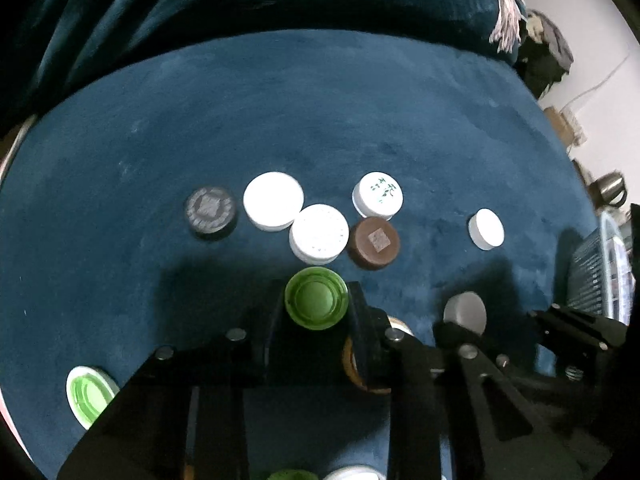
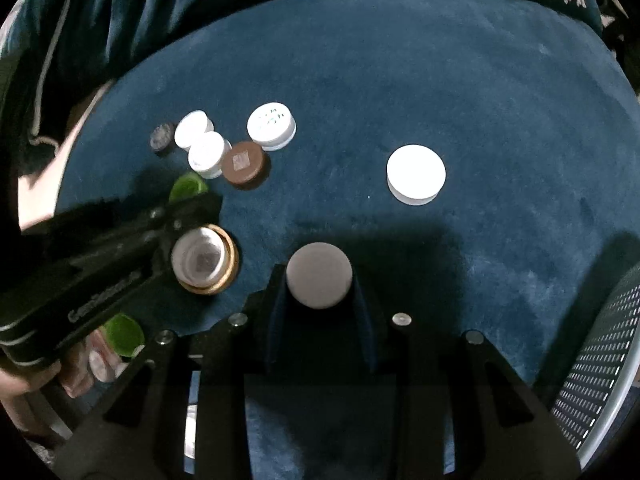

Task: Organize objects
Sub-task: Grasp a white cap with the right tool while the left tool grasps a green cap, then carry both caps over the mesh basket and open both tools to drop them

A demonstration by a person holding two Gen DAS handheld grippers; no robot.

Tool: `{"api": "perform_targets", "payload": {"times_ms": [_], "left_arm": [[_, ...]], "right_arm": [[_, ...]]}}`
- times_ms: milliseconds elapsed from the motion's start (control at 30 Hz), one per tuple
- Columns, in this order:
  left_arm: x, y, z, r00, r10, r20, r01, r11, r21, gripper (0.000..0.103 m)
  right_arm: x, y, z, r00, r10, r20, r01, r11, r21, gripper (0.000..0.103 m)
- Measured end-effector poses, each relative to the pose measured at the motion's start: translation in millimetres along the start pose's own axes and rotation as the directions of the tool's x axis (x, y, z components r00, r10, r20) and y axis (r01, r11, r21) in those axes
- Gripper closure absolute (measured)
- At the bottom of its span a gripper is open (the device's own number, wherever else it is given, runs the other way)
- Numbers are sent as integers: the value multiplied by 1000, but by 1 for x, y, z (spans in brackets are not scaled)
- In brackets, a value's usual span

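Green cap (image 1: 316, 303) lies open side up on blue cushion (image 1: 320, 128), clamped between left gripper (image 1: 316, 309) fingers, just before white-and-brown cap cluster (image 1: 320, 234). Right gripper (image 2: 319, 280) fingers flank grey cap (image 2: 319, 274), apparently gripping it; contact unclear in shadow.

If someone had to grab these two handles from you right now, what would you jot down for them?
Left gripper: shut on the green cap, open side up, just in front of the cluster.
Right gripper: shut on the grey cap, near the front of the blue cloth.
Cluster: black cap, two white caps, printed white cap, brown cap.
Apart: one white cap, a gold-rimmed cap, another green cap.
Left to do: set down both held caps, then gather the strays.
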State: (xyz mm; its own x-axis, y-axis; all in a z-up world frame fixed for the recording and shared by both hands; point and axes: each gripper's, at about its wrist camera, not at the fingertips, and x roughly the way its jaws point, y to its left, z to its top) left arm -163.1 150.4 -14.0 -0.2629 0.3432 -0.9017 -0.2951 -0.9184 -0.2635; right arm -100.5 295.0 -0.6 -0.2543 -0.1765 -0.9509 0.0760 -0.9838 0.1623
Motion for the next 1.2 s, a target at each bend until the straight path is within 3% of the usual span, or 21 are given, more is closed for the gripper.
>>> {"api": "perform_targets", "payload": {"times_ms": [300, 467, 567, 667, 867, 1033, 1100, 1200], "left_arm": [[-38, -10, -7, 999, -13, 30, 12, 999, 40, 73], [-75, -53, -10, 993, -87, 78, 78, 990, 116, 73], [-95, -97, -16, 985, -151, 85, 132, 971, 199, 73], [-115, -144, -28, 972, -222, 72, 193, 937, 291, 73], [-130, -246, -66, 943, -333, -17, 305, 843, 443, 73], [-128, -314, -103, 920, -375, -109, 373, 758, 536, 73], [-124, -332, -113, 916, -377, -135, 385, 737, 556, 73], [-122, -345, -122, 911, -380, -163, 402, 722, 563, 73]], "right_arm": [[-49, -2, 0, 995, 63, 81, -69, 995, 77, 70], [-109, -14, -14, 981, 81, 178, -106, 985, 137, 70], [-153, -28, -30, 966, 69, 250, -113, 980, 166, 70], [-192, -54, -58, 956, -1, 294, -66, 973, 219, 70], [-228, -116, -132, 950, -128, 283, 8, 920, 392, 70], [-234, -151, -184, 951, -135, 277, -33, 850, 526, 70], [-238, -166, -198, 947, -145, 286, -51, 812, 582, 70], [-241, -176, -206, 947, -123, 296, -86, 792, 604, 70]]}}
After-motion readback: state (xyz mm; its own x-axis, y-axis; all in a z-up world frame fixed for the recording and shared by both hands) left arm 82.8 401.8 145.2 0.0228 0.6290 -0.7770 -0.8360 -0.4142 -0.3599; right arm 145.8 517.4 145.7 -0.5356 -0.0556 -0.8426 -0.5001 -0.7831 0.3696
